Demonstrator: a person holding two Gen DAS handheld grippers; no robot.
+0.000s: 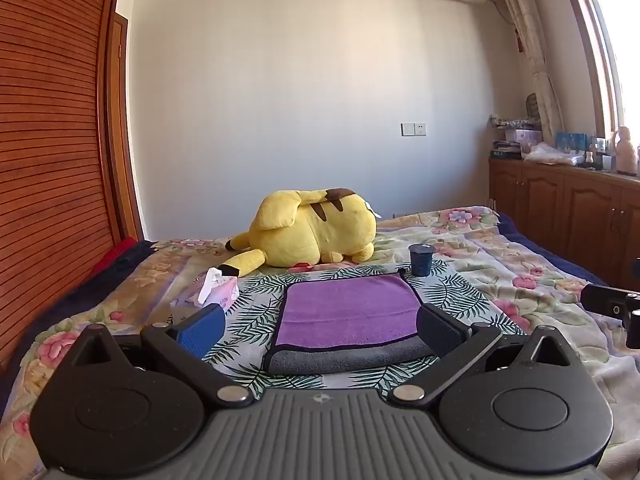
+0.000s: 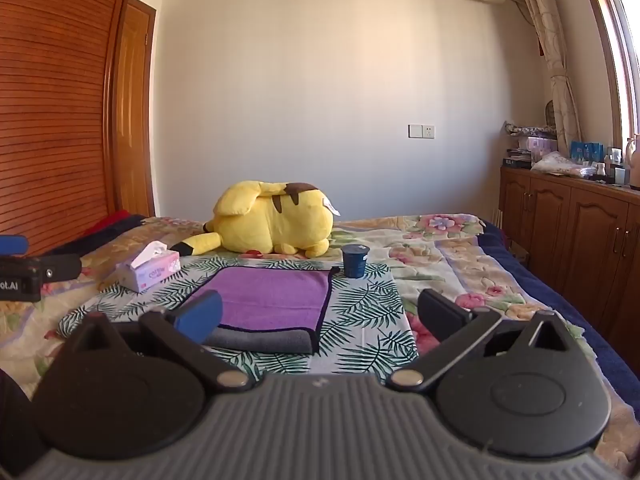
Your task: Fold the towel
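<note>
A purple towel [image 1: 348, 312] with a black hem and grey underside lies folded flat on the leaf-print cloth on the bed; it also shows in the right wrist view [image 2: 268, 300]. Its grey folded edge faces me. My left gripper [image 1: 320, 330] is open and empty, held just short of the towel's near edge, fingers either side of it. My right gripper [image 2: 320, 316] is open and empty, to the right of the towel, its left finger over the towel's near left part. Neither touches the towel.
A yellow plush toy [image 1: 316, 236] lies behind the towel. A dark blue cup [image 1: 421, 260] stands at its far right corner. A tissue box [image 1: 218, 290] sits to its left. Wooden cabinets [image 2: 580, 224] line the right wall, a slatted wardrobe [image 1: 48, 160] the left.
</note>
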